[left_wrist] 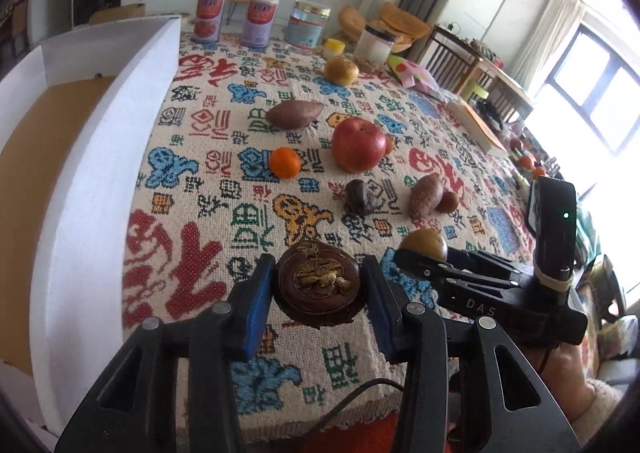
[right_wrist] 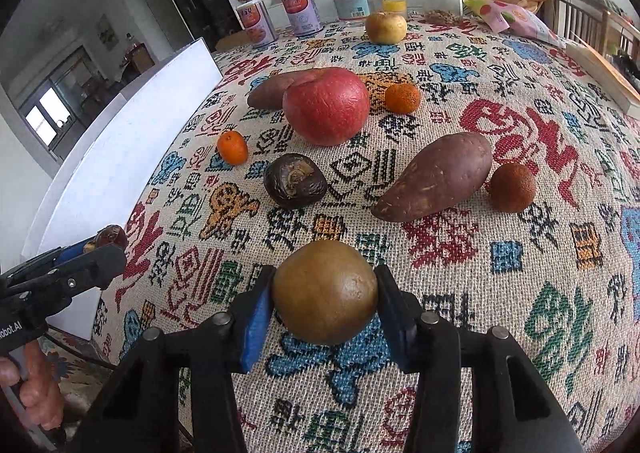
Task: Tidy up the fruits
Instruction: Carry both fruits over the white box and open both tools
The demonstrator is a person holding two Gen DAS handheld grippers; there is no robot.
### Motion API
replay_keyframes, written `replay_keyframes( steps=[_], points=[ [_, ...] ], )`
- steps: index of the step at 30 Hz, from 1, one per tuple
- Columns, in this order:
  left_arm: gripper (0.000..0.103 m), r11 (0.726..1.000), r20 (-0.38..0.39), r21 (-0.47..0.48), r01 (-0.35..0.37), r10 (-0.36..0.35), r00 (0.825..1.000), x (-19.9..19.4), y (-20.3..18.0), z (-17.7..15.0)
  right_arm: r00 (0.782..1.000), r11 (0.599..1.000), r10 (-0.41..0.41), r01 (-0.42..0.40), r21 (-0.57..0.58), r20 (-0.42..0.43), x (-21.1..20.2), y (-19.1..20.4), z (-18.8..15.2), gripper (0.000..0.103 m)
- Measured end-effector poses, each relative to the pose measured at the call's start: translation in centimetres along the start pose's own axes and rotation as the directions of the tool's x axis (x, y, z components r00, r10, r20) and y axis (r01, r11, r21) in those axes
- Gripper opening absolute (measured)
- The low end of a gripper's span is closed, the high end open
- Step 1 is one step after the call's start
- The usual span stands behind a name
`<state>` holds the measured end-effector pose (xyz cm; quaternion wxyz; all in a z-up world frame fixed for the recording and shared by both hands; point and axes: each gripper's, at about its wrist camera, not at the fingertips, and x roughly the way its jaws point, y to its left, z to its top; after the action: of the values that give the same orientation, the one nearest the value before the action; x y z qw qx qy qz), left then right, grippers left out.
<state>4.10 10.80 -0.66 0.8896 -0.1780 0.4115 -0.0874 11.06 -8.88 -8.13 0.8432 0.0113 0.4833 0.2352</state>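
My left claw (left_wrist: 318, 289) is clamped on a dark brown mangosteen (left_wrist: 319, 283) at the bottom centre of its frame, blue pads (left_wrist: 256, 305) pressing both sides. My right claw (right_wrist: 325, 293) grips an olive-brown round fruit (right_wrist: 325, 291) low in its view. On the patterned cloth (right_wrist: 540, 293) above lie a red apple (right_wrist: 326, 109), a sweet potato (right_wrist: 436, 177) and a small orange (right_wrist: 232, 147). A white box (left_wrist: 92, 173) fills the left of the left view.

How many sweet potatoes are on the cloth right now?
2. One sweet potato lies right of centre, beside a small brown fruit. The other sweet potato lies farther back, partly hidden behind the red apple. No others visible.
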Motion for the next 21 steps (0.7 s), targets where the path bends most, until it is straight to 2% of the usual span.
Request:
replay_keyframes(
  steps=[4, 6, 8, 10, 11, 13, 16, 17, 19, 21],
  points=[
    [0.045, 0.997, 0.112, -0.069, 0.039, -0.031, 0.993, -7.8, 1.6, 1.8, 0.989, 0.989, 0.147, -0.146, -0.025, 0.022, -3.1, 3.6, 1.9, 0.049],
    [0.045, 0.994, 0.181, -0.11, -0.003, 0.023, 0.983, -11.6, 3.7, 2.6, 0.972, 0.971, 0.23, -0.227, -0.072, 0.04, -4.6, 7.1, 3.7, 0.049],
    [0.045, 0.984, 0.211, -0.151, -0.092, 0.123, 0.97, -14.4, 6.2, 3.0, 0.947, 0.942, 0.317, -0.309, -0.13, 0.043, -5.9, 11.2, 5.3, 0.049],
    [0.045, 0.963, 0.194, -0.196, -0.185, 0.223, 0.955, -15.4, 9.1, 3.0, 0.918, 0.901, 0.396, -0.385, -0.201, 0.017, -6.0, 16.2, 6.4, 0.049],
    [0.045, 0.947, 0.162, -0.22, -0.234, 0.272, 0.949, -15.1, 10.7, 2.8, 0.904, 0.879, 0.427, -0.416, -0.234, -0.006, -5.8, 18.5, 6.7, 0.049],
    [0.045, 0.918, 0.087, -0.276, -0.284, 0.318, 0.944, -13.8, 13.9, 2.2, 0.885, 0.84, 0.462, -0.458, -0.291, -0.062, -4.7, 22.9, 6.9, 0.049],
    [0.045, 0.877, -0.019, -0.321, -0.357, 0.37, 0.929, -10.8, 17.2, 0.3, 0.885, 0.804, 0.435, -0.465, -0.372, -0.167, -1.2, 28.4, 6.2, 0.049],
    [0.045, 0.866, -0.044, -0.326, -0.379, 0.387, 0.921, -9.9, 17.9, -0.1, 0.891, 0.805, 0.407, -0.453, -0.383, -0.2, 0.4, 29.6, 5.9, 0.049],
    [0.045, 0.849, -0.079, -0.356, -0.389, 0.388, 0.918, -8.9, 18.7, -0.9, 0.909, 0.819, 0.34, -0.412, -0.4, -0.239, 3.2, 31.1, 5.5, 0.049],
    [0.047, 0.838, -0.067, -0.338, -0.429, 0.434, 0.899, -8.9, 18.5, -0.8, 0.928, 0.838, 0.285, -0.364, -0.407, -0.241, 5.0, 31.4, 5.4, 0.05]
  ],
)
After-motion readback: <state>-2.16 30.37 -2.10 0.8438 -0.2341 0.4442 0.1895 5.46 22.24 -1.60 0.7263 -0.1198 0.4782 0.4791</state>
